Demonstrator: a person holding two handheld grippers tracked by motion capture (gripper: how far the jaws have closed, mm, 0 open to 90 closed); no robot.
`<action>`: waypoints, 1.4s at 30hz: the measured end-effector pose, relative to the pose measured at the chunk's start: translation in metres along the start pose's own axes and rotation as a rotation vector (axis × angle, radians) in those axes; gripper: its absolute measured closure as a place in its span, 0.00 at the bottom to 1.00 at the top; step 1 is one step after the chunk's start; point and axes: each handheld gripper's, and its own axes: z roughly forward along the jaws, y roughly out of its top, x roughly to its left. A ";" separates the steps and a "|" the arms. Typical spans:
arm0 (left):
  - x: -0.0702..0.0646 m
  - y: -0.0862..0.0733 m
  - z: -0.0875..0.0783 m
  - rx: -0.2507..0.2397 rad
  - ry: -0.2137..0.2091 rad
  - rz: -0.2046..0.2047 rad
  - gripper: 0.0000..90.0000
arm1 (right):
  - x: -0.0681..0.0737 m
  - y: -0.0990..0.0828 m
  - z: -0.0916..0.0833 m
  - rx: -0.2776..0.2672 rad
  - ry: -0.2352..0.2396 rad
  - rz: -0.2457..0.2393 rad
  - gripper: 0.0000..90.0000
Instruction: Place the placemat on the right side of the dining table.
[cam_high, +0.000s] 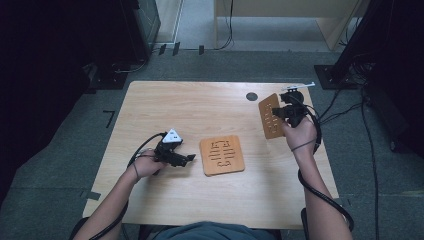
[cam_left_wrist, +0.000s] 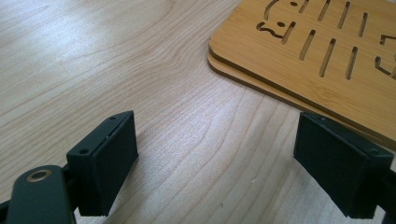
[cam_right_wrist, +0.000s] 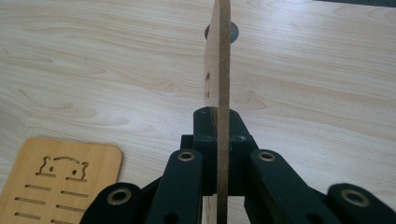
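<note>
Two slotted wooden boards lie stacked (cam_high: 222, 155) in the middle of the light wooden table (cam_high: 165, 105); the stack's corner (cam_left_wrist: 317, 56) shows in the left gripper view. My left gripper (cam_high: 189, 159) rests just left of the stack, its jaws wide open over bare table with nothing between its pads (cam_left_wrist: 109, 163). Over the table's right side, my right gripper (cam_high: 281, 114) is shut on a third wooden board (cam_high: 270, 116) and holds it upright. In the right gripper view that board (cam_right_wrist: 219, 70) is edge-on between the closed jaws, with the stack (cam_right_wrist: 60, 182) at the lower left.
A small dark round disc (cam_high: 252, 96) sits in the tabletop near the far right, just behind the held board. A white strip (cam_high: 300, 86) lies at the far right corner. Cables run over the grey floor to the right of the table.
</note>
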 end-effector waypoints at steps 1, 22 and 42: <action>0.000 0.000 0.000 0.000 0.001 0.001 0.14 | -0.001 0.000 0.000 0.000 -0.001 0.002 0.97; -0.001 0.000 0.000 0.002 0.004 0.003 0.14 | -0.040 -0.004 -0.012 0.018 -0.068 0.112 0.97; 0.001 0.000 0.000 0.007 -0.009 0.023 0.14 | -0.059 -0.006 -0.016 0.097 -0.124 0.149 0.97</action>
